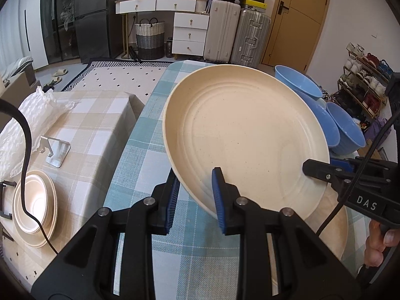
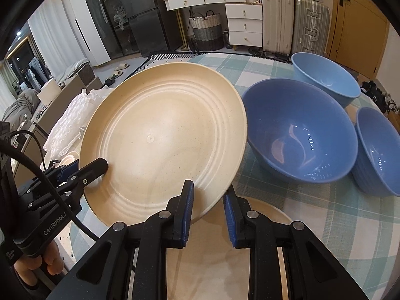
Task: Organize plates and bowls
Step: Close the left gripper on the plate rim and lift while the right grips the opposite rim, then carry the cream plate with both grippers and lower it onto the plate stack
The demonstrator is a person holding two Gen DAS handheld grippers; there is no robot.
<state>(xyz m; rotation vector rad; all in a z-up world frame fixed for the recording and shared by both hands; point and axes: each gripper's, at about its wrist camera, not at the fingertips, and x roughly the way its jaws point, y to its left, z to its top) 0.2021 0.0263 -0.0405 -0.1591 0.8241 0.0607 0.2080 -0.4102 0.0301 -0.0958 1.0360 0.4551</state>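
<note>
The plate hangs tilted over my green checked table, left gripper pinching its near rim; stacked cream dishes sit left. From the right view, my right gripper clamps its edge, three blue bowls crowding just beside.

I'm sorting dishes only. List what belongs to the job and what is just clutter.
Job: held plate, lower plate, blue bowls, cream stack.
Clutter: bubble wrap, metal stand, suitcases, basket.
</note>
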